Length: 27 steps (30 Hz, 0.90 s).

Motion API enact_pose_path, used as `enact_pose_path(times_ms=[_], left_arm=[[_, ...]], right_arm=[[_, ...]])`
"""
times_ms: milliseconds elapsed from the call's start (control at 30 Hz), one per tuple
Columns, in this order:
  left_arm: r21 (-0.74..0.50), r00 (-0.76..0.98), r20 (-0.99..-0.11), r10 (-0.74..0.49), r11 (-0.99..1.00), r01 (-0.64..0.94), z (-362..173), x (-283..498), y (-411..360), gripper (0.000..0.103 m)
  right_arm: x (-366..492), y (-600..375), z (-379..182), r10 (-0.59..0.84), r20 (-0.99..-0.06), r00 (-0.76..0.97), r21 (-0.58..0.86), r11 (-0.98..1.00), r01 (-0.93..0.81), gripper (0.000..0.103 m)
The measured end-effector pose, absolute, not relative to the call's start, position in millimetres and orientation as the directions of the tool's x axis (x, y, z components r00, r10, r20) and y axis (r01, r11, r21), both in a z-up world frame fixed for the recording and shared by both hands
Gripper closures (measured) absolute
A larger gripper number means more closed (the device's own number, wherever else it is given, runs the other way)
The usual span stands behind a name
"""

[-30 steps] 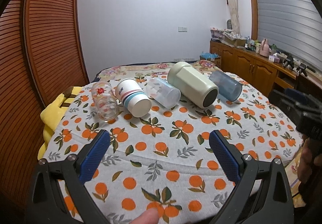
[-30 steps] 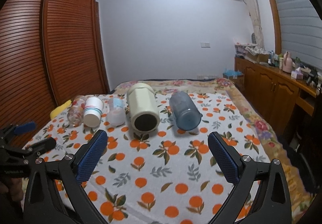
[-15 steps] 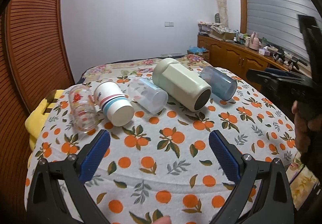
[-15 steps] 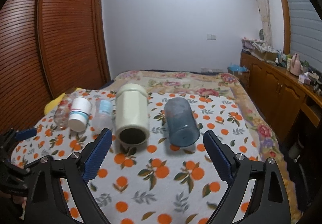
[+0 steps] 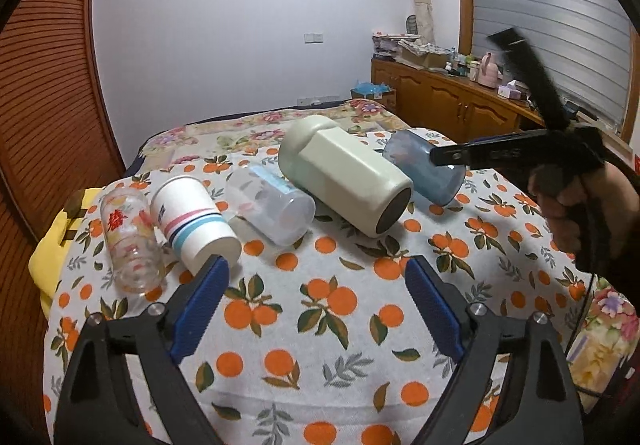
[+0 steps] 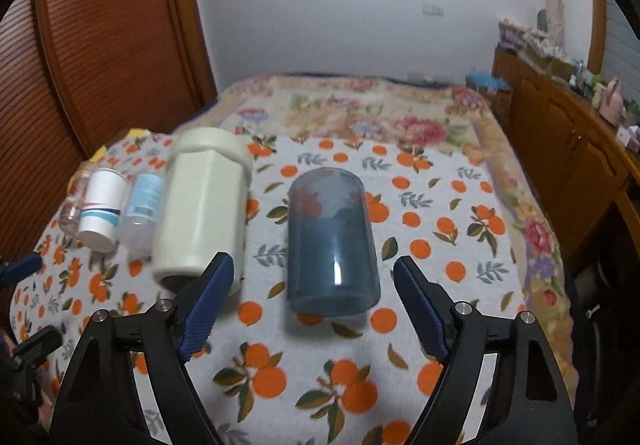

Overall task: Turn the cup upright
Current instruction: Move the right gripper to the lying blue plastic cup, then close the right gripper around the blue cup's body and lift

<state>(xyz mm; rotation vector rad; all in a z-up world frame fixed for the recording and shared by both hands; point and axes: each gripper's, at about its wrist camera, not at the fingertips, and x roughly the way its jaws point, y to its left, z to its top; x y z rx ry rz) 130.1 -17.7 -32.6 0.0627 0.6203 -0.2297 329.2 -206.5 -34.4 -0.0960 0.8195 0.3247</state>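
Note:
Several cups lie on their sides in a row on the orange-print tablecloth (image 5: 320, 309). From the left: a clear printed glass (image 5: 130, 241), a striped paper cup (image 5: 196, 223), a frosted plastic cup (image 5: 270, 205), a big cream mug (image 5: 344, 185) and a blue translucent cup (image 6: 332, 241). My right gripper (image 6: 312, 293) is open, its blue pads to either side of the blue cup's mouth end, just short of it. The blue cup (image 5: 424, 171) also shows in the left wrist view, partly behind the right gripper's body. My left gripper (image 5: 316, 297) is open and empty, in front of the row.
The cloth lies over a floral bedspread (image 6: 360, 113). A slatted wooden wardrobe (image 5: 44, 85) stands at the left and a wooden sideboard (image 5: 452, 105) with clutter at the right. A yellow cloth (image 5: 48, 249) hangs off the left edge.
My right gripper has moved forward and down, up to the blue cup. My left gripper has moved closer to the row. All cups lie where they were.

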Motion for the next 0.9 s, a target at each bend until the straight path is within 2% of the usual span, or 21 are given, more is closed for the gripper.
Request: enact_pose_path(times_ms=[267,433,500,567,900], left_arm=[[-0.012,0.784,-0.592,-0.186,0.975,0.223,-33,139,-11,0.013],[-0.007,0.783,-0.594,-0.184,0.975,0.224,-34,139,-11,0.013],[-0.005,0.782,-0.597,-0.182,0.975,0.223,-34,139,-12,0.013],[-0.003,0.778,-0.602,-0.182,0.974,0.225,-36,139,-13,0.013],[-0.042,0.768,-0.607,-0.204,0.973,0.226,-35,131,-9,0.013]], right_arm=[[382,-198,-58,0.193,-0.846,0.498,0.016,0.941,-0.337,0.023],[395,-199,-68,0.191,-0.883,0.429,0.038,0.939,-0.341,0.027],[397,-199,-70,0.197,-0.89,0.412,0.048,0.937,-0.346,0.028],[396,-197,-72,0.201,-0.898,0.392,0.05,0.931,-0.361,0.036],[361,-209,-53,0.218,-0.875,0.432,0.045,0.926,-0.375,0.036]])
